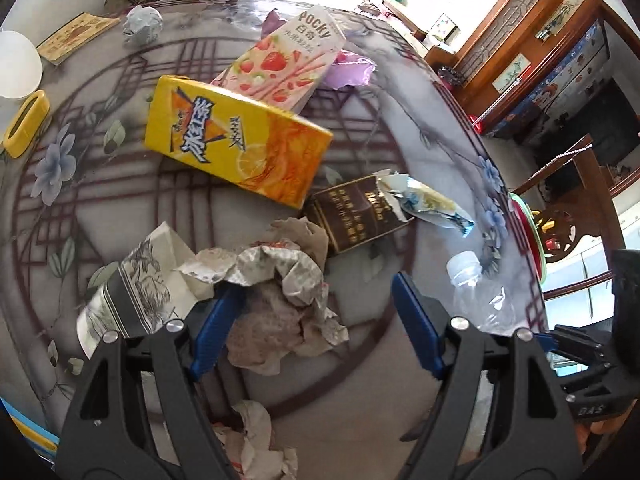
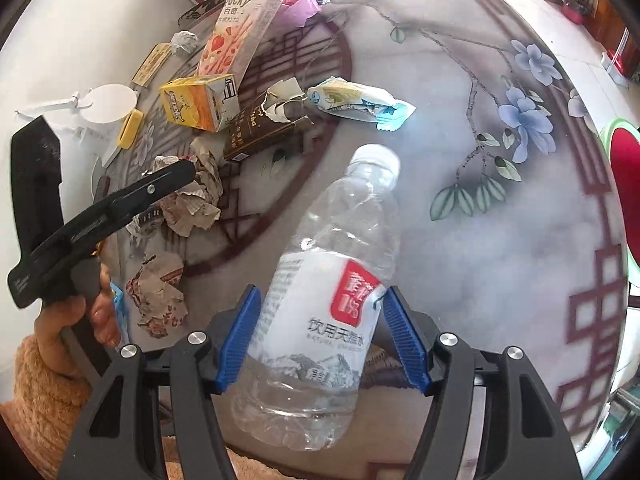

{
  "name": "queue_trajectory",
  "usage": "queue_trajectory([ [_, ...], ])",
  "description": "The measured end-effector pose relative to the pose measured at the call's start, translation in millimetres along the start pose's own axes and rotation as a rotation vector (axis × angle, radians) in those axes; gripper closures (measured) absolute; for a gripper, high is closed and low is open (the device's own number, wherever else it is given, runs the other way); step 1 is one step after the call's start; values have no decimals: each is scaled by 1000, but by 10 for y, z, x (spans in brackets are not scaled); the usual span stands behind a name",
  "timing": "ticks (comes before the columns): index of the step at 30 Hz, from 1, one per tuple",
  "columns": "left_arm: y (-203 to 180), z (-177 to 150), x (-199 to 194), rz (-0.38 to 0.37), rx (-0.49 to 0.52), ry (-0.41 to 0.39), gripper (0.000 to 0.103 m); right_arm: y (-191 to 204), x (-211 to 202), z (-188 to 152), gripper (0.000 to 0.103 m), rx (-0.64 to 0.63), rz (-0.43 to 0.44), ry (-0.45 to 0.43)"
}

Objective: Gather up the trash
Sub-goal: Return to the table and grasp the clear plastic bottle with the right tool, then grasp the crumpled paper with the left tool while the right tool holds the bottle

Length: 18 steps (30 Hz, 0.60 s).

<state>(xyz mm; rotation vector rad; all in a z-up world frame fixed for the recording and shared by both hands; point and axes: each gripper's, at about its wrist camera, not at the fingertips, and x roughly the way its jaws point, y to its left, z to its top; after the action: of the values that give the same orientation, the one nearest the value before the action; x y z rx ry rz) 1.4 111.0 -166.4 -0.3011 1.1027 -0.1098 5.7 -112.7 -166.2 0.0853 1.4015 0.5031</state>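
While my right gripper point(image 2: 320, 336) clamps the water bottle point(image 2: 320, 300), apparently lifted, my left gripper point(image 1: 316, 320) gapes over crumpled paper point(image 1: 280, 304); cartons and wrappers from ten to two o'clock on the table point(image 1: 400, 120) remain uncollected.

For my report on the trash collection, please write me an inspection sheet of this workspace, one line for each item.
Surface: round table with flower print, littered.
Job's things: clear water bottle; yellow drink carton; Pocky box; brown box; snack wrapper; crumpled paper.
Clutter: white paper ball; small yellow holder.
Grippers: right gripper with jaws closed on the water bottle; left gripper open over the crumpled paper.
Cables: nothing seen.
Surroundings: wooden cabinet, chairs.
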Motion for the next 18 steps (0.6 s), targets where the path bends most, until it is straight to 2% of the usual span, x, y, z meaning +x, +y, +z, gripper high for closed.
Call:
queue_trajectory([
  [2, 10, -26, -23, 25, 8, -3, 47, 15, -4, 3, 40, -4, -3, -4],
  [4, 37, -20, -79, 24, -6, -13, 68, 42, -16, 9, 37, -12, -6, -13],
  [7, 66, -9, -155, -2, -42, -28, 74, 96, -31, 32, 31, -35, -14, -23],
  [10, -6, -9, -214, -24, -31, -36, 71, 126, -24, 40, 29, -47, -19, -21],
  [11, -32, -12, -215, -25, -27, -39, 67, 127, -15, 36, 27, -49, -26, -17],
  [13, -74, -12, -176, -32, -21, -37, 46, 120, 20, 31, 27, -50, -39, -5],
  [15, -98, -18, -126, -40, -25, -25, 45, 115, 35, 17, 27, -52, -45, -1],
  [18, -151, -23, -50, -43, -17, -14, 36, 108, 33, -8, 27, -60, -61, -1],
])
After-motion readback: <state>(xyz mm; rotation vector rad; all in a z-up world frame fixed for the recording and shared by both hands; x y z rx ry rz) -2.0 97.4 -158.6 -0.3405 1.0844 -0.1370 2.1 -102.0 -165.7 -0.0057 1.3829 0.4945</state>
